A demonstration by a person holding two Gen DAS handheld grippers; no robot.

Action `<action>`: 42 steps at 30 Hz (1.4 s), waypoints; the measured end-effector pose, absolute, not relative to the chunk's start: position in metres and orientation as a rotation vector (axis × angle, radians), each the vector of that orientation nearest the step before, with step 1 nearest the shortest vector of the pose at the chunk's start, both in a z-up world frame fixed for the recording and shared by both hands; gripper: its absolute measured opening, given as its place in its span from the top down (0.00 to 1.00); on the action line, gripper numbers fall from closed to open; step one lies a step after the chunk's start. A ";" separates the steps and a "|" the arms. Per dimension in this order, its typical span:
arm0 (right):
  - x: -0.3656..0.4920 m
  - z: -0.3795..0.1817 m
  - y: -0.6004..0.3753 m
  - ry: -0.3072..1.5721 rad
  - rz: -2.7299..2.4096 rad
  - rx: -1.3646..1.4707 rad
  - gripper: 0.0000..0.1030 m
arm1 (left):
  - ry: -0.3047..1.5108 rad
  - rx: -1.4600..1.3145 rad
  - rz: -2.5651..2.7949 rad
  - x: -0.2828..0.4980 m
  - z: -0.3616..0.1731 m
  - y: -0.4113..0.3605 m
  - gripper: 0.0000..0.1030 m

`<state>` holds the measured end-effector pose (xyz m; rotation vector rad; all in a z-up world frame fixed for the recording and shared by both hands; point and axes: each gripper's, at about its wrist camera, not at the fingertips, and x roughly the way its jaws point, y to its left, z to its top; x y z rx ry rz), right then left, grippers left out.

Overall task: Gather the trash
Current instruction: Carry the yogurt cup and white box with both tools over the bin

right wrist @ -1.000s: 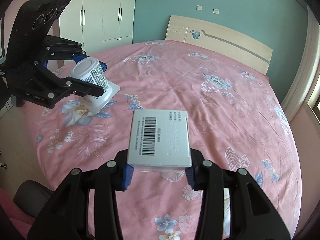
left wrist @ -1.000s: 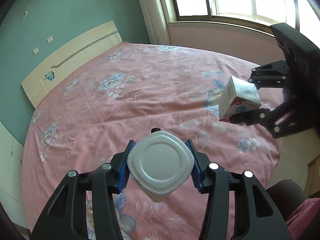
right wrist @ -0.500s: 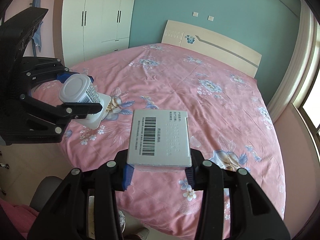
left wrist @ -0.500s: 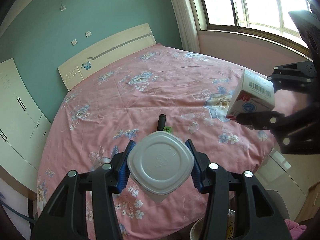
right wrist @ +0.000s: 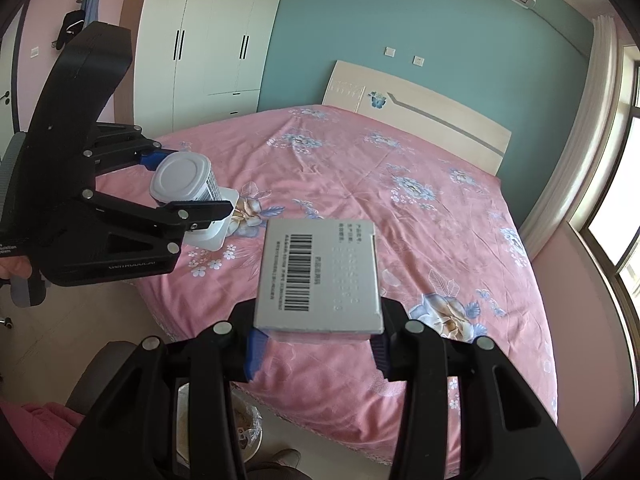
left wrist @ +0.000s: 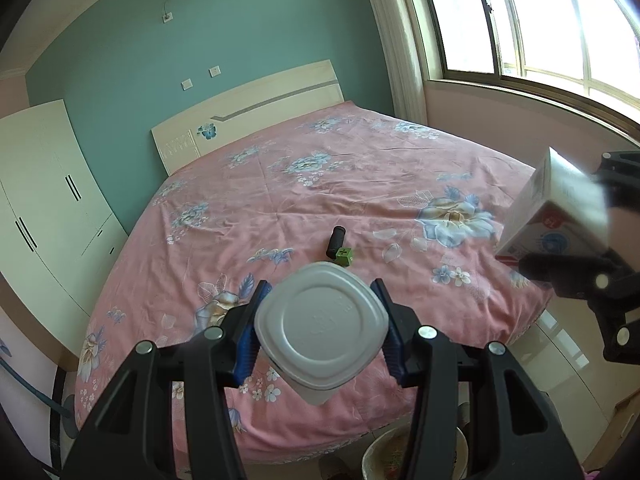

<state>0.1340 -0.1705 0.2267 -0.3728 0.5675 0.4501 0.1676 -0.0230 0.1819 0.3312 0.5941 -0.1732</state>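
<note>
Pink floral bed (left wrist: 360, 184) spread below both claws, white carton (right wrist: 320, 276) with barcode and unreadable small print clamped in right claw (right wrist: 316, 344), white plastic cup (left wrist: 322, 330) clamped in left claw (left wrist: 322, 340), black cylinder (left wrist: 335, 237) and green block (left wrist: 345, 257) left on bed.

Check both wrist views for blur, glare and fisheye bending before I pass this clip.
Left wrist view: the window is blown out to white, the carton in the right claw is smeared by motion, and the cup is sharp. Right wrist view: evenly lit, the barcode box is crisp, and the wardrobe and the bed edges bow outward.
</note>
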 end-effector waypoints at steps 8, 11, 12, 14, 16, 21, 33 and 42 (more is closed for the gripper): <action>0.117 0.204 -0.167 0.602 0.463 -0.369 0.58 | 0.630 0.320 -0.153 0.150 0.156 -0.003 0.49; 0.115 0.190 -0.164 0.631 0.473 -0.370 0.58 | 0.671 0.303 -0.145 0.147 0.137 0.009 0.49; 0.114 0.184 -0.162 0.641 0.475 -0.370 0.58 | 0.684 0.298 -0.139 0.146 0.130 0.013 0.49; 0.116 0.173 -0.158 0.665 0.485 -0.368 0.58 | 0.719 0.285 -0.136 0.146 0.115 0.021 0.49; 0.117 0.158 -0.154 0.693 0.494 -0.366 0.58 | 0.749 0.275 -0.131 0.145 0.099 0.027 0.49; 0.123 0.120 -0.146 0.771 0.514 -0.363 0.58 | 0.826 0.253 -0.126 0.139 0.058 0.039 0.49; 0.128 0.031 -0.130 0.927 0.554 -0.339 0.58 | 0.985 0.230 -0.149 0.131 -0.026 0.041 0.49; 0.131 -0.040 -0.129 1.061 0.562 -0.307 0.58 | 1.093 0.234 -0.193 0.128 -0.083 0.027 0.49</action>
